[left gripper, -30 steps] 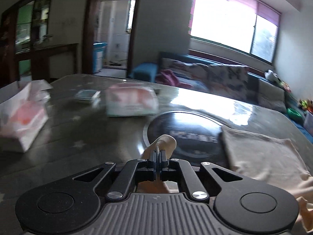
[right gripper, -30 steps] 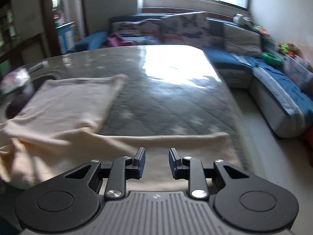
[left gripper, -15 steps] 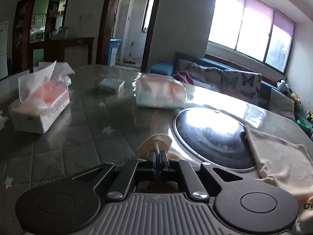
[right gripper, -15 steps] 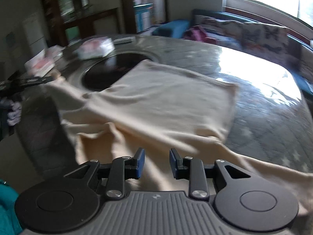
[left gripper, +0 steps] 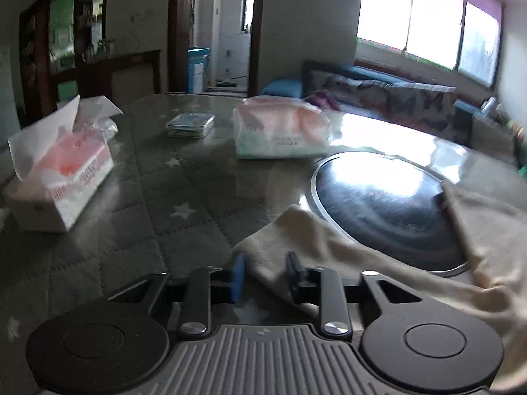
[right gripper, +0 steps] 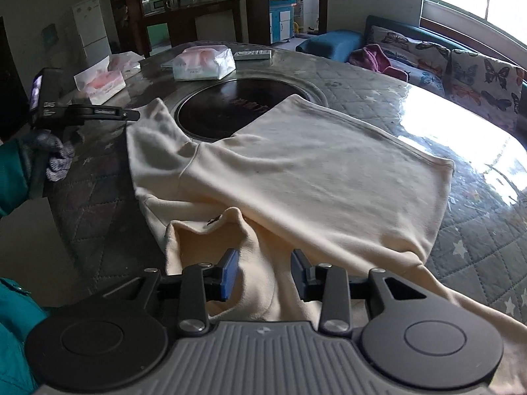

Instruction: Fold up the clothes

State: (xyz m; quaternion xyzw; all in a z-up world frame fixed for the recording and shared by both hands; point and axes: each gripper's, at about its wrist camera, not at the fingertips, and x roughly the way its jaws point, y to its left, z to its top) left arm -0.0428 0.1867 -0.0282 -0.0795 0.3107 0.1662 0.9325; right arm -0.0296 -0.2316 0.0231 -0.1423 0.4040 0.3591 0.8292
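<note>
While the cream garment (right gripper: 296, 164) lies spread on the table (right gripper: 477, 240), its near collar bunched, both grippers are spread and hold nothing. The left gripper (left gripper: 263, 275) hovers over the sleeve end (left gripper: 296, 230); the right gripper (right gripper: 262, 275) should pinch the bunched near fabric squarely, taking both layers.

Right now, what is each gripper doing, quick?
Left gripper: open, holding nothing, over the sleeve.
Right gripper: open, holding nothing, above the shirt.
</note>
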